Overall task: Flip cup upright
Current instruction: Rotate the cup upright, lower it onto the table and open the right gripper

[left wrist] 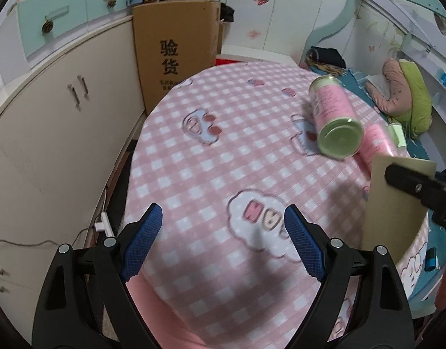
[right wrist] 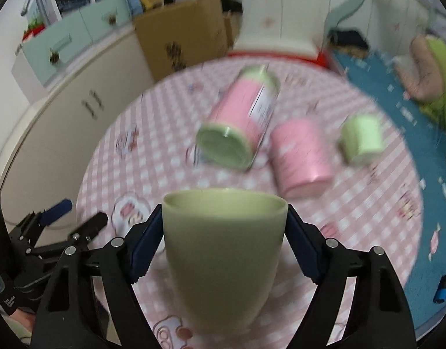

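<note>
The pale green cup [right wrist: 223, 256] sits rim-up between the blue pads of my right gripper [right wrist: 224, 238], which is shut on its sides and holds it over the pink checked table [right wrist: 354, 232]. The same cup [left wrist: 394, 203] shows at the right edge of the left wrist view, with a black finger of the right gripper across it. My left gripper [left wrist: 223, 241] is open and empty above the table's near part [left wrist: 208, 174]; it also shows at the left of the right wrist view [right wrist: 68, 218].
A pink canister with green ends [right wrist: 240, 122] [left wrist: 335, 116] lies on its side mid-table. A second pink tin [right wrist: 301, 157] and a small green lid or cup [right wrist: 361, 139] lie beside it. A cardboard box [left wrist: 176, 49] and cabinets [left wrist: 57, 122] stand behind and left.
</note>
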A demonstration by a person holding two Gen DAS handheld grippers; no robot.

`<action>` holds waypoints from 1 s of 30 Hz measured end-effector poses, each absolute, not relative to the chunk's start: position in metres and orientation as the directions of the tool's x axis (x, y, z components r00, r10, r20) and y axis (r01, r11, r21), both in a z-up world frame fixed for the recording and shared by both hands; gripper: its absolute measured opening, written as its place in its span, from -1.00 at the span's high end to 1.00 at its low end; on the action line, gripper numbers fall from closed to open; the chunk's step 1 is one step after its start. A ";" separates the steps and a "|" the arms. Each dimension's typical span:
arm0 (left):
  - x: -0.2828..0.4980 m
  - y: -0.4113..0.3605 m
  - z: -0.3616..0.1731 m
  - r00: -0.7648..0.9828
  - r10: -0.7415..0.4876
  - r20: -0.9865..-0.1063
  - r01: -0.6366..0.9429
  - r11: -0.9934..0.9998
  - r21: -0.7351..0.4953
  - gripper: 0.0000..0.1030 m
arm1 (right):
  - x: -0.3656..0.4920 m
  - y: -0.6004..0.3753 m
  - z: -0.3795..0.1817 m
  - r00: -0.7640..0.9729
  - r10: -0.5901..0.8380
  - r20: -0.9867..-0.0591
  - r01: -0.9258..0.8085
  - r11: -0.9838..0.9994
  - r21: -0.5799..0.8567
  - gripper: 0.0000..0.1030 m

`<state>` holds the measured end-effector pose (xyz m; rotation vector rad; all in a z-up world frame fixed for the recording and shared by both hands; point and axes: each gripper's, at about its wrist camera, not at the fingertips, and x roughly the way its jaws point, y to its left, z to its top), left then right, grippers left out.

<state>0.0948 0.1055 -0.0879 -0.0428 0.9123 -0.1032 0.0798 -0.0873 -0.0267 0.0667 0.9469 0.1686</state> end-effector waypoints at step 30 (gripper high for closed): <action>0.075 0.073 -0.074 0.640 -0.092 -0.763 0.103 0.994 -0.034 -0.77 | 0.037 -0.090 -0.032 0.634 0.168 -0.755 -0.113 0.986 0.125 -0.80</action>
